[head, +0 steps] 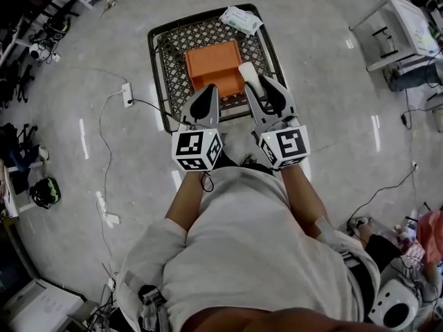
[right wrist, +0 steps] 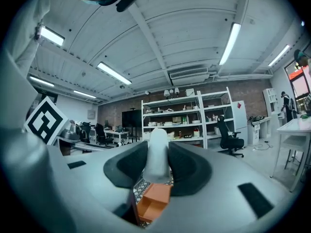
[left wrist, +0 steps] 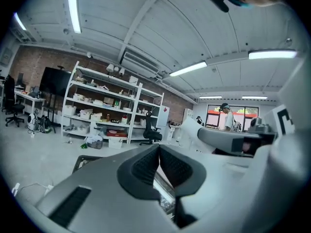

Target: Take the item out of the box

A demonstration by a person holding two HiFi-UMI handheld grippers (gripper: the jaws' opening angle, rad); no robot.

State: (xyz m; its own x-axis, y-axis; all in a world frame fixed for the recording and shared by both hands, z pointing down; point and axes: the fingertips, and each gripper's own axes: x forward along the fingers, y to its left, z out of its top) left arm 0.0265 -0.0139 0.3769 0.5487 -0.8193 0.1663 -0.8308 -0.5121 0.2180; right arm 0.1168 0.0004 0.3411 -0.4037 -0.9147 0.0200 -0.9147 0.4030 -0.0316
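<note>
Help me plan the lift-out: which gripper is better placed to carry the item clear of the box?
Right: the right gripper is clamped on the white item over the orange box; the left gripper is shut, empty.

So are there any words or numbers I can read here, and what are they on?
No words or numbers can be read anywhere.
Cubes on left gripper and right gripper: black-and-white square patterns, not letters.
White packet at the wire basket's far edge: print too small.
Things on the shelves: too blurred.
White item in the right gripper: plain, no print shows.
</note>
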